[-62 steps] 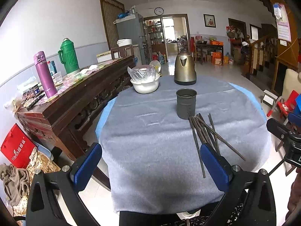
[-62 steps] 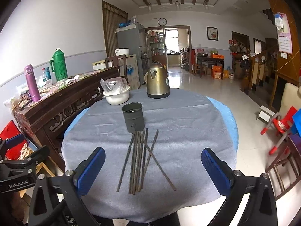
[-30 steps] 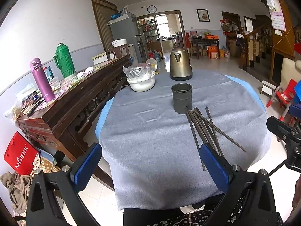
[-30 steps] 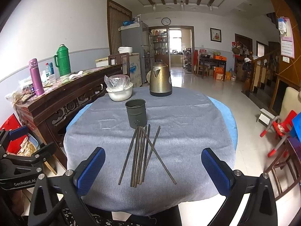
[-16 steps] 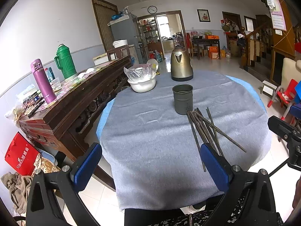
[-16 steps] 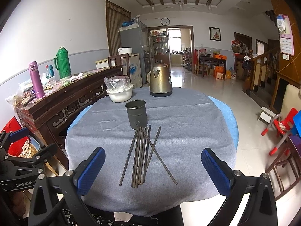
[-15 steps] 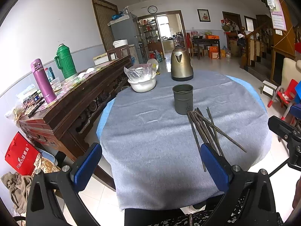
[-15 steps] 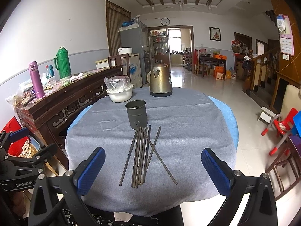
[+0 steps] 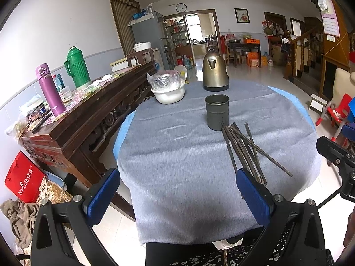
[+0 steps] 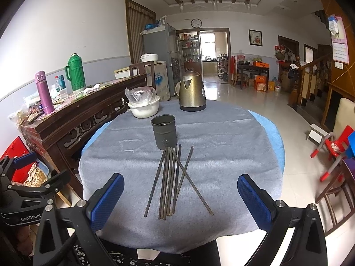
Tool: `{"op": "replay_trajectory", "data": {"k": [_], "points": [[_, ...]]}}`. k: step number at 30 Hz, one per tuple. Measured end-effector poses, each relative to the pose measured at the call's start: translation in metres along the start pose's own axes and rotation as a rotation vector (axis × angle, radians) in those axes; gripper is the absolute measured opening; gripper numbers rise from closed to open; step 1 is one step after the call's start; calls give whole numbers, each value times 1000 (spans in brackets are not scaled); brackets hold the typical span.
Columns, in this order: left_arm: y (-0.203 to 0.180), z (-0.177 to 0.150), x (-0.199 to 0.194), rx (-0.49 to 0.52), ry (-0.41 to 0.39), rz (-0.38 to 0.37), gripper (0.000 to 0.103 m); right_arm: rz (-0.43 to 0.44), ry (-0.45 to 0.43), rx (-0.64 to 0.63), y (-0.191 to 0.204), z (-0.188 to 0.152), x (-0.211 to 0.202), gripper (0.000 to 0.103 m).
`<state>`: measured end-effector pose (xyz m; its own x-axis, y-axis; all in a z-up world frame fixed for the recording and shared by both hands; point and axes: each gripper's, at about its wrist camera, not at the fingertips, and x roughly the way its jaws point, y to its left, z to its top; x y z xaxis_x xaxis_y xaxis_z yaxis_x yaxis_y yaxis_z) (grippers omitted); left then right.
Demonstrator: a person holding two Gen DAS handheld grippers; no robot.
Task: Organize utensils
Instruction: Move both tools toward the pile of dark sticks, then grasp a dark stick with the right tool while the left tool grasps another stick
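1. Both claws gape wide and empty: left claw (image 9: 177, 194), right claw (image 10: 180, 196).
2. Chopsticks (image 10: 170, 179) lie centre-frame on the tabletop (image 10: 233, 137), just below the holder cup (image 10: 164, 131).
3. Their long axes run toward the cup, one crossing diagonally.
4. They look thin, stiff and slippery; pinch near mid-length.

We are in a lived-in home, dining room: round cloth-covered table (image 10: 221, 133), electric kettle (image 10: 192, 90), carved wooden sideboard (image 9: 88, 110) with thermos flasks (image 9: 76, 67), refrigerator (image 10: 160, 44), wall clock (image 10: 196, 23), staircase (image 10: 310, 75), child's red chair (image 10: 335, 148).
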<state>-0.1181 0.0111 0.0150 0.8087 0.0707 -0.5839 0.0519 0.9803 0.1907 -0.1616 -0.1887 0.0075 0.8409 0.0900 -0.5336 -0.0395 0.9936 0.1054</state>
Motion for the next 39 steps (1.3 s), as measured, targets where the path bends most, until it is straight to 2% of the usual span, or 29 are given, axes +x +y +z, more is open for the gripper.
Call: {"op": "replay_trajectory", "data": {"k": [16,19,25,39], "points": [[-4,-3,8,12,35,-15,103,9,7,4,0,-1,4,103],[-4,-1,18,12,68,-39,103,22,31,2,-3,4,18,103],[-6,-1,37,11,110,-29,103,82,124,84,-17,16,56,103],[-15,7,99,33,231,-64,103,102,201,61,-14,39,119,103]]}}
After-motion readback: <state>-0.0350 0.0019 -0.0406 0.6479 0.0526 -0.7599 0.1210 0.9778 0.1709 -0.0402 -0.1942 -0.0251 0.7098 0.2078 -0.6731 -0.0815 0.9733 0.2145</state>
